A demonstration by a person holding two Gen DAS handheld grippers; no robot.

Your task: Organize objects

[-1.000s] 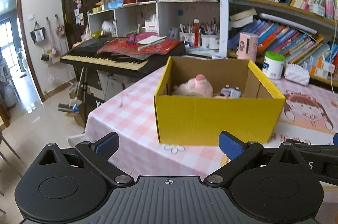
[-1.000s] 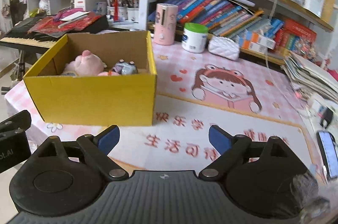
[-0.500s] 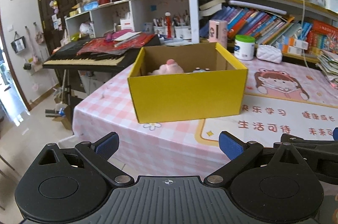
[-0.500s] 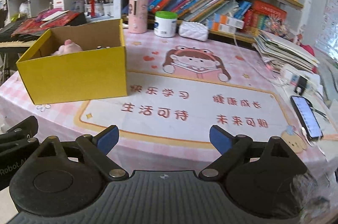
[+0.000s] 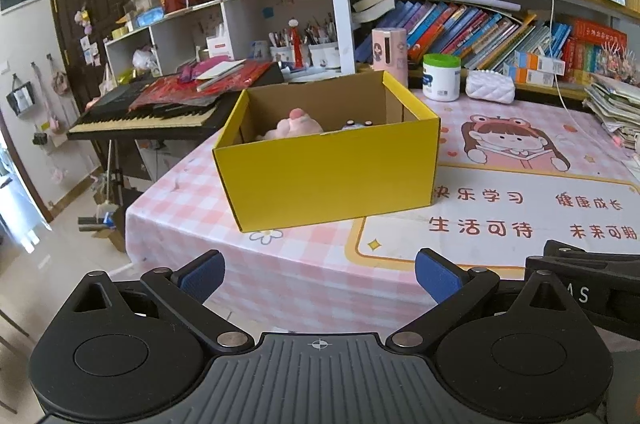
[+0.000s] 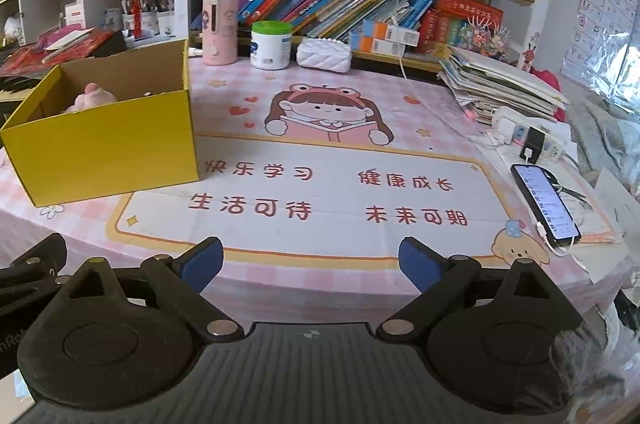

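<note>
A yellow cardboard box (image 5: pixel 328 175) stands open on the pink table (image 5: pixel 304 276); it also shows at the left of the right wrist view (image 6: pixel 108 147). Inside lie a pink plush pig (image 5: pixel 294 128) and a small grey toy (image 5: pixel 357 124), mostly hidden by the box wall. The pig shows in the right wrist view (image 6: pixel 93 97) too. My left gripper (image 5: pixel 319 274) is open and empty, back from the table's near edge, facing the box. My right gripper (image 6: pixel 311 264) is open and empty above the table's near edge, right of the box.
A pink cylinder (image 6: pixel 219 29), a white jar with green lid (image 6: pixel 271 44) and a white quilted pouch (image 6: pixel 325 53) stand at the back. A phone on a cable (image 6: pixel 546 205) and a paper stack (image 6: pixel 500 83) lie right. A keyboard (image 5: pixel 152 113) stands left of the table.
Both grippers have pulled back from the box and swung right; the box looks smaller and more of the table mat shows. Both stay open and empty.
</note>
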